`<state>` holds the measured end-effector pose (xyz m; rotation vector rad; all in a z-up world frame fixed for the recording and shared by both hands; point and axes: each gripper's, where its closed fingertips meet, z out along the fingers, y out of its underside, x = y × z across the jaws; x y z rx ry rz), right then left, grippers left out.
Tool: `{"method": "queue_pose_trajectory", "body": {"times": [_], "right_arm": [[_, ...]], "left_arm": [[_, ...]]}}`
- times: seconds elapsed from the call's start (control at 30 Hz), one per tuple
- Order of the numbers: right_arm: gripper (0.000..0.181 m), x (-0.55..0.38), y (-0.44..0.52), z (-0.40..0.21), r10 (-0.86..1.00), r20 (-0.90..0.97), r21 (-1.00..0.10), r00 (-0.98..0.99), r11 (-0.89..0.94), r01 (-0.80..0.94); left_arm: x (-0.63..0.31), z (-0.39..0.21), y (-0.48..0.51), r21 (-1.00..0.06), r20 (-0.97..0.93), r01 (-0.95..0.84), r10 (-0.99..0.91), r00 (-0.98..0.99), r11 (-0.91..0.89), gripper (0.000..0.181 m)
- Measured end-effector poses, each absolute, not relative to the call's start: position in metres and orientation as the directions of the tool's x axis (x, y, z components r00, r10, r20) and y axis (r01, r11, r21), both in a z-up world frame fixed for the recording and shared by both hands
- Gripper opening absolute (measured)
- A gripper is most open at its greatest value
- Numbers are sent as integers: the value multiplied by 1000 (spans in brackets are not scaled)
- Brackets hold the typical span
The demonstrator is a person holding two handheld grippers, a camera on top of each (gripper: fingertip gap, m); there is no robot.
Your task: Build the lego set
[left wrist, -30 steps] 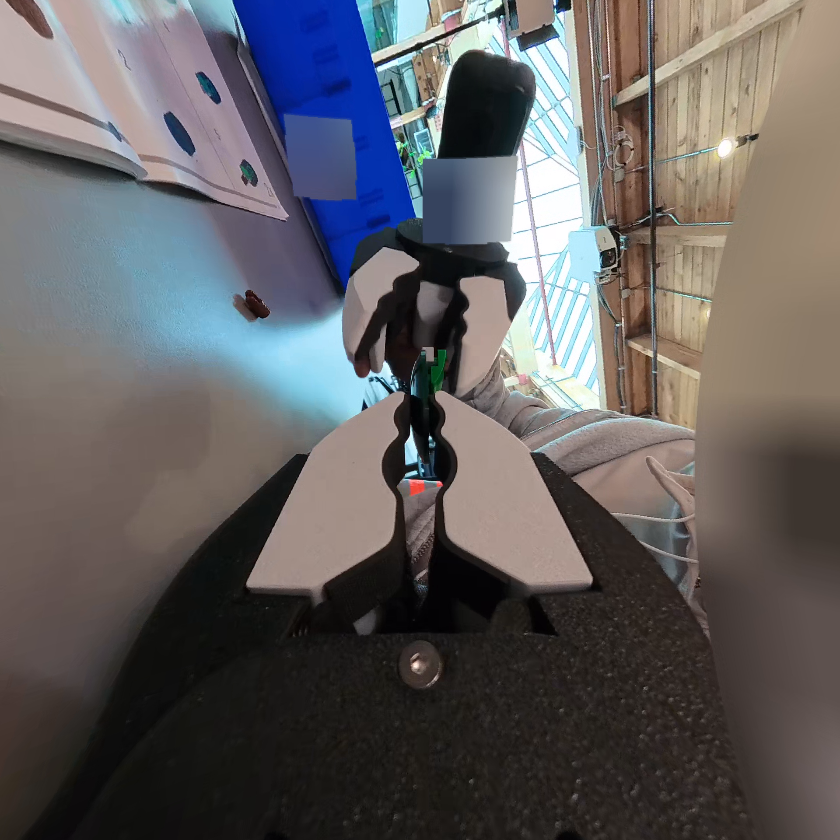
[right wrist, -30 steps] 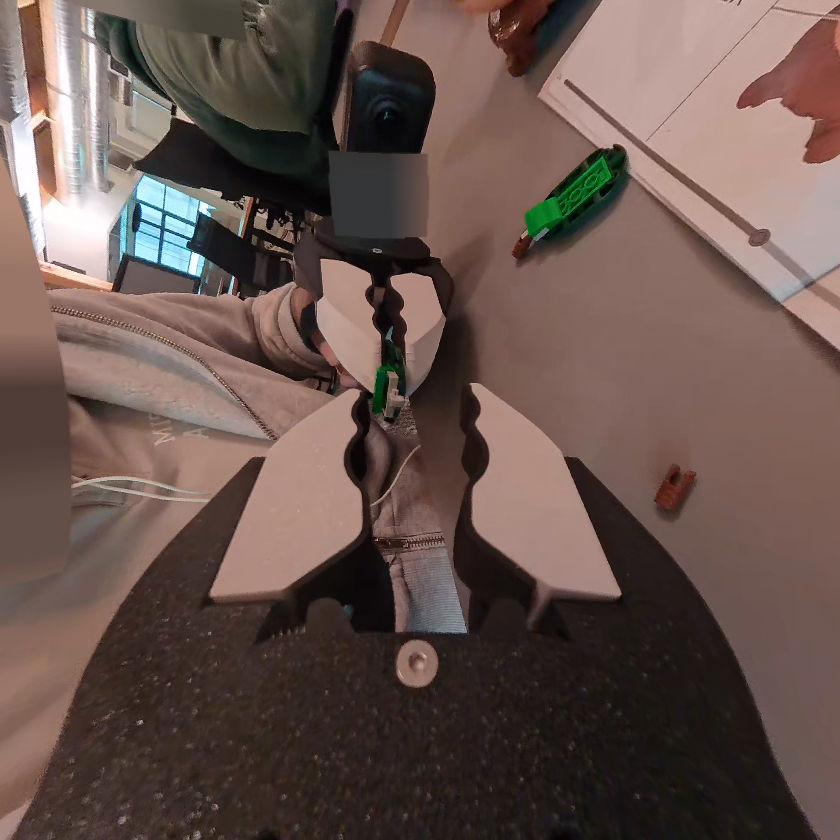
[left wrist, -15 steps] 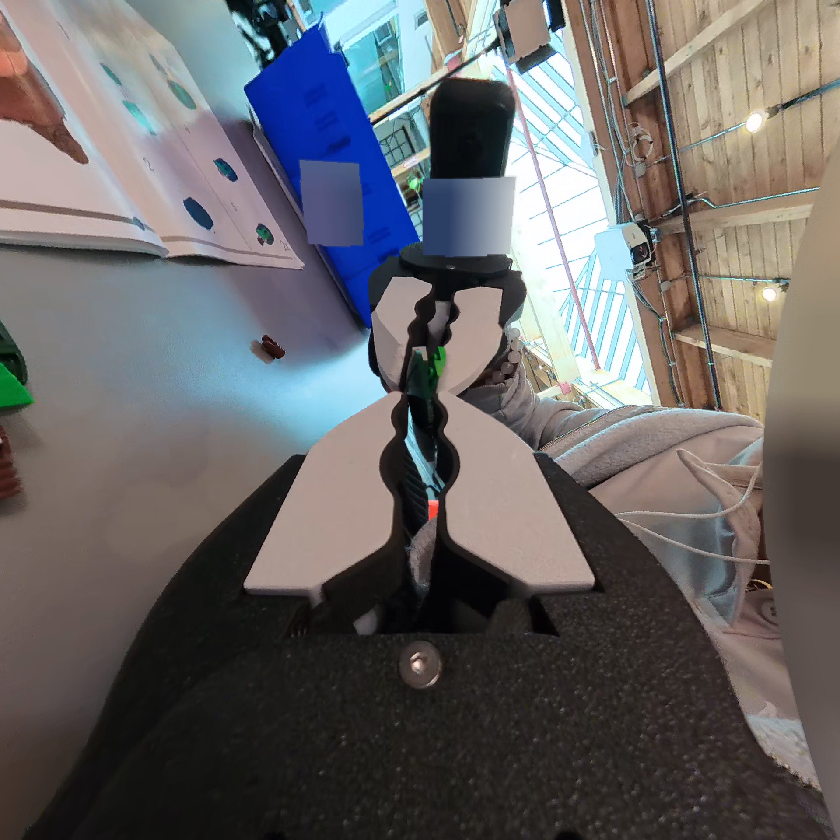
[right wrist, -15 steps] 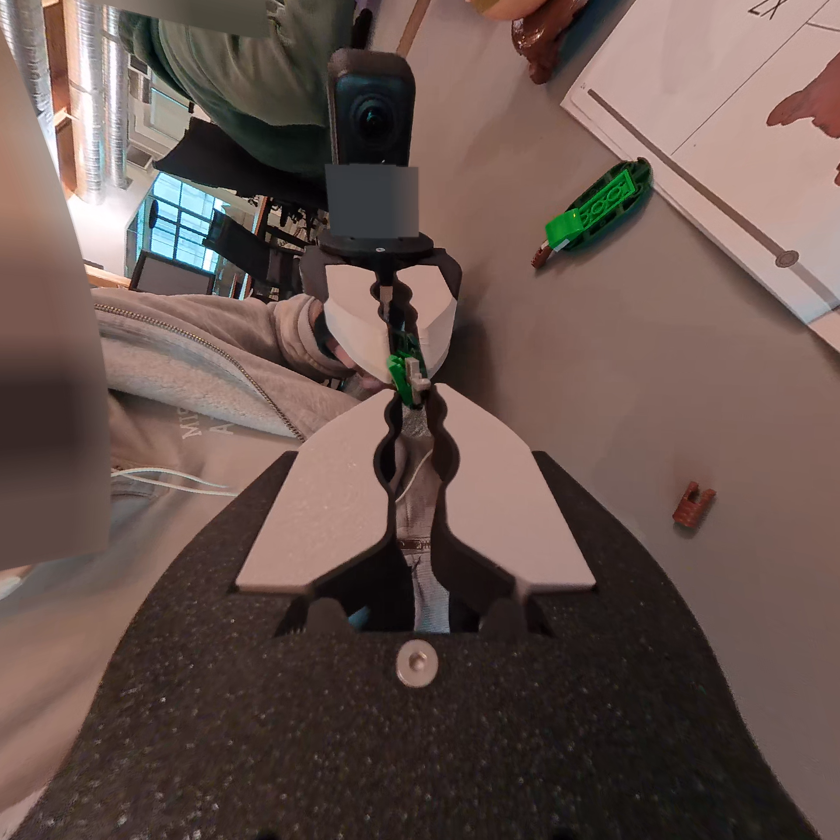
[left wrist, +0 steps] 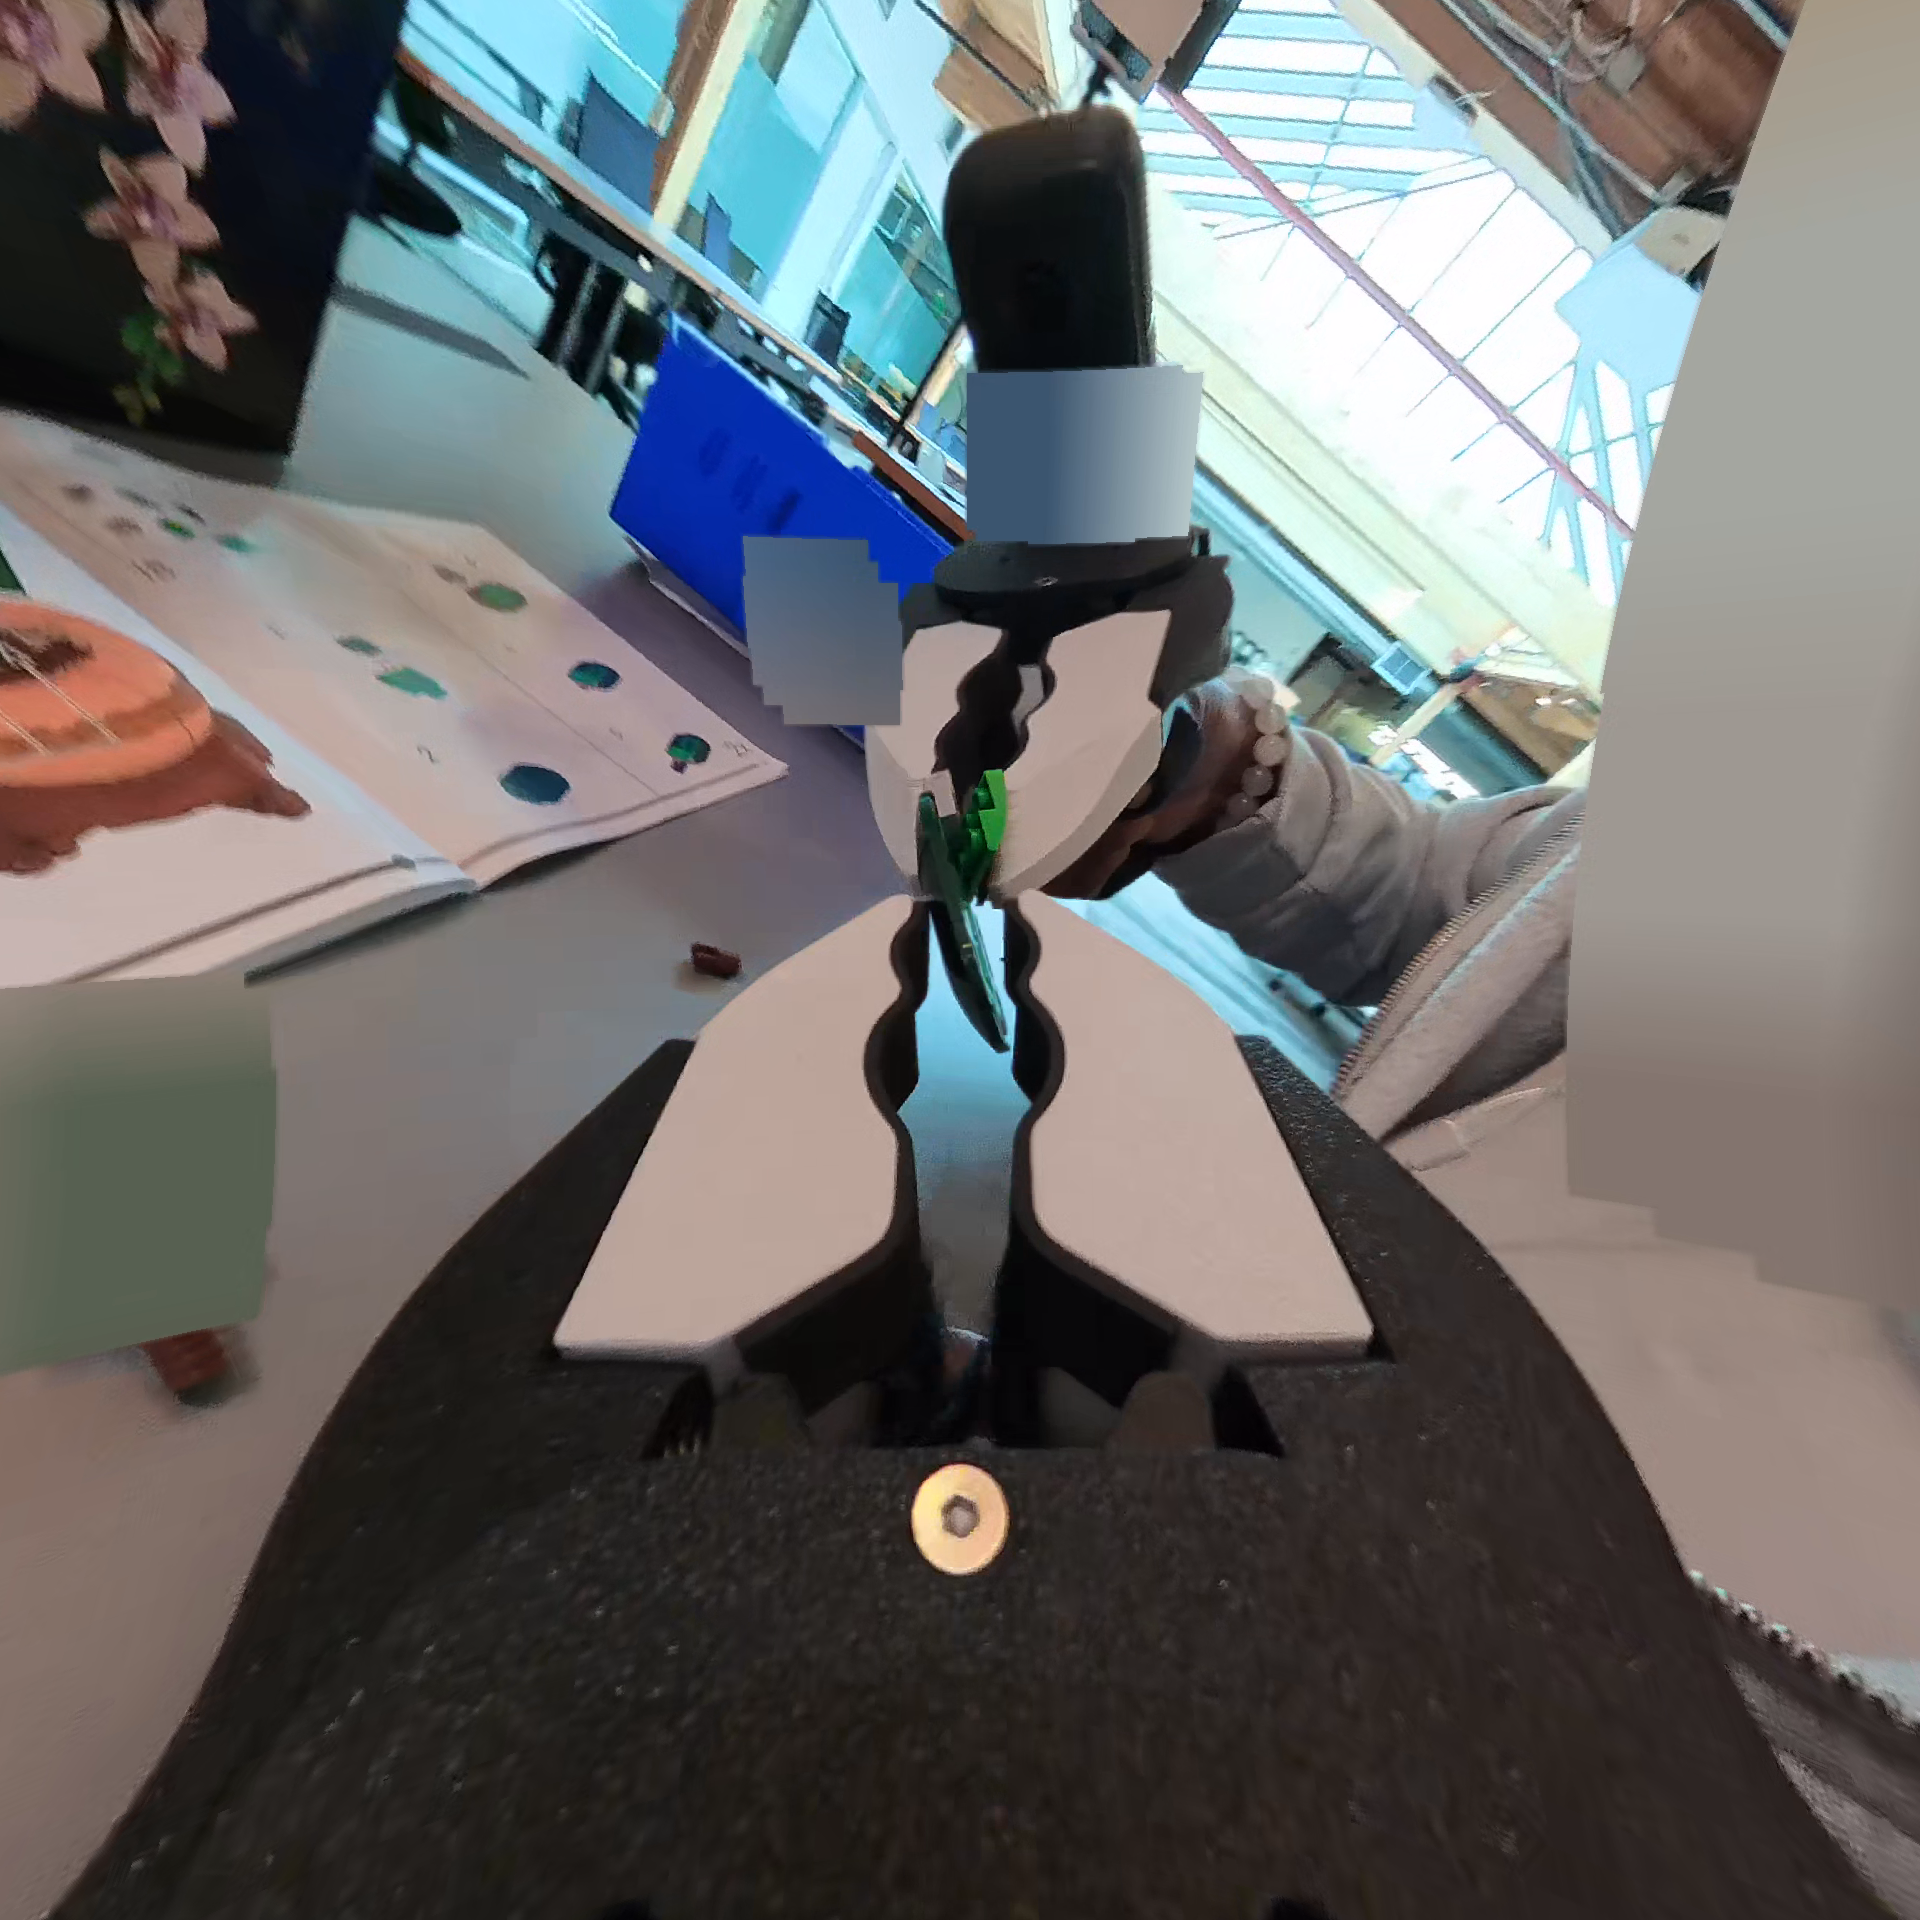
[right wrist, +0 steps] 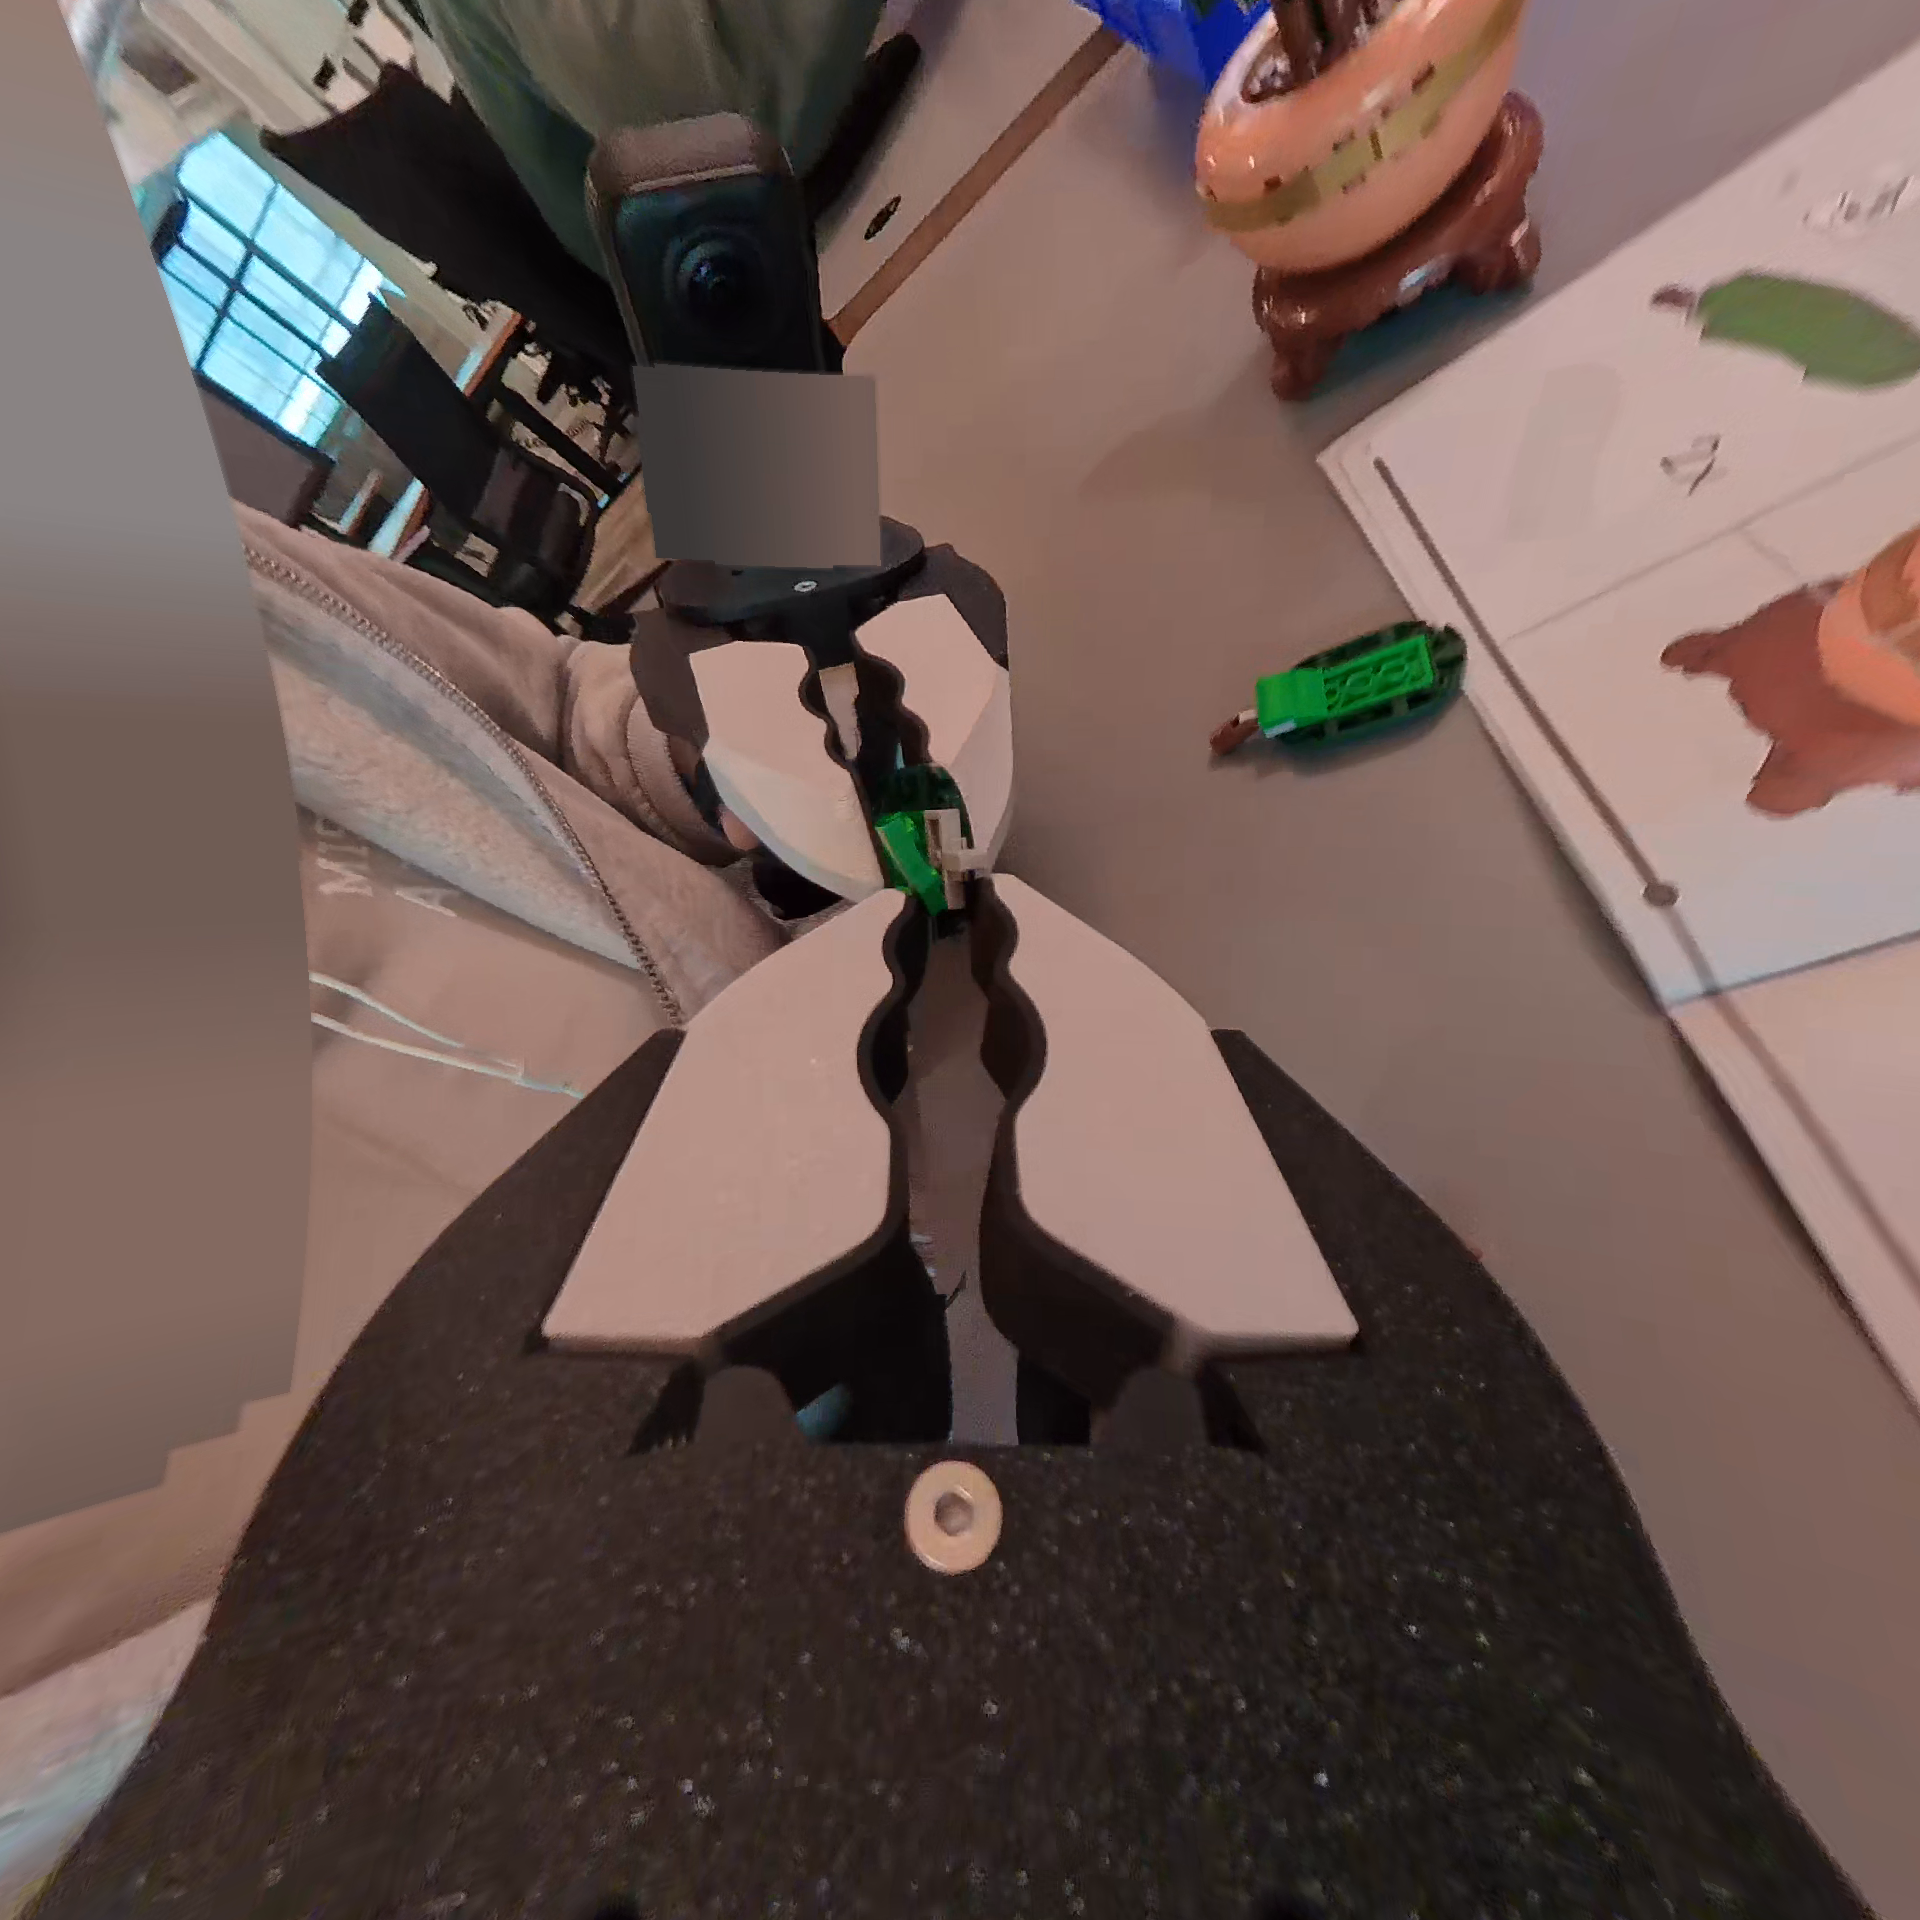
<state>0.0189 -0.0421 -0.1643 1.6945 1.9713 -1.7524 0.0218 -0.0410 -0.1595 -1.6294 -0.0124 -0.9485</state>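
I hold both claws tip to tip above the tabletop, each pinching the same green leaf piece (left wrist: 961,883). My left claw (left wrist: 961,920) grips its dark plate edge-on, long axis along my fingers; my right claw (right wrist: 951,899) clamps the bright green and white end. A second leaf piece (right wrist: 1356,691) lies beside the open booklet (right wrist: 1714,644). The pot (right wrist: 1361,135) holds brown stems.
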Motion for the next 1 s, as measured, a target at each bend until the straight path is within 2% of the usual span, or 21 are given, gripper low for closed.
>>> {"method": "queue_pose_trajectory", "body": {"times": [0.13,0.4,0.43,0.5,0.67,1.0], "right_arm": [[9,19,-43,-161,723,-508,-767,-469,-131,629],[8,18,-44,-163,737,-495,-769,-461,-125,627],[8,18,-46,-164,739,-486,-773,-466,-115,624],[8,18,-46,-162,745,-473,-783,-470,-111,612],[9,20,-47,-155,732,-467,-805,-495,-121,581],[12,24,-58,-137,714,-336,-906,-614,-69,417]], "left_arm": [[16,-156,-38,-860,509,450,-446,736,-240,15],[19,-149,-38,-844,531,491,-471,704,-217,34],[18,-147,-38,-837,539,508,-474,697,-204,31],[17,-142,-38,-832,539,524,-492,684,-183,15],[19,-138,-40,-852,502,499,-514,695,-157,14],[24,-121,-52,-880,409,471,-604,685,-62,9]]}}
